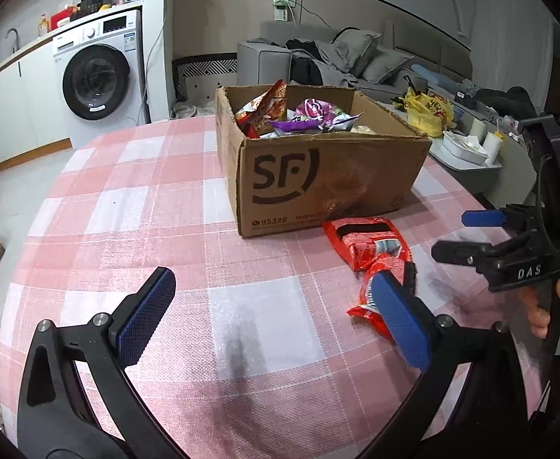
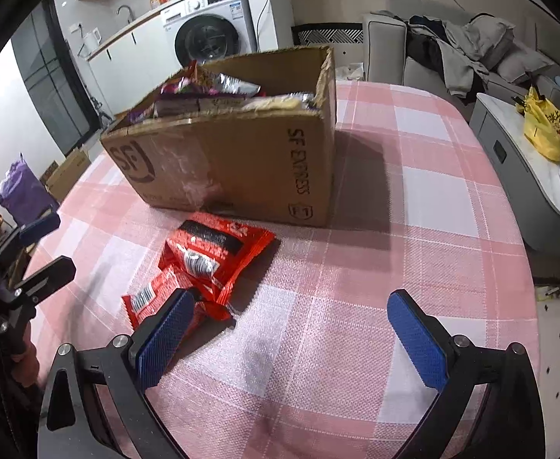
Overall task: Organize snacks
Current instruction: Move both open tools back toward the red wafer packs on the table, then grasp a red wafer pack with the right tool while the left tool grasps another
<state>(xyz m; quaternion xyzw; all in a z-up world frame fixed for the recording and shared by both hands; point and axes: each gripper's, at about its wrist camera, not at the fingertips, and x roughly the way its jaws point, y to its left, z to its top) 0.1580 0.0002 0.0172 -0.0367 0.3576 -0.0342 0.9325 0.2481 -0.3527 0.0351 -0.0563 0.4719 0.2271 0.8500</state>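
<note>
An open cardboard box [image 1: 318,176] marked SF stands on the pink checked tablecloth [image 1: 165,229], filled with several snack packets [image 1: 302,114]. It also shows in the right wrist view [image 2: 241,160]. Red snack packets [image 1: 371,252] lie on the cloth just in front of the box, also in the right wrist view [image 2: 207,256]. My left gripper [image 1: 272,290] is open and empty, its right finger over the packets' near end. My right gripper [image 2: 291,310] is open and empty, its left finger beside the packets. It also shows at the right of the left wrist view [image 1: 452,233].
A low side table [image 2: 517,191] with a yellow bag [image 2: 551,130] stands right of the table. A sofa with clothes [image 1: 337,57] and a washing machine [image 1: 96,72] stand behind. Boxes and a purple bag [image 2: 23,187] sit on the floor at left.
</note>
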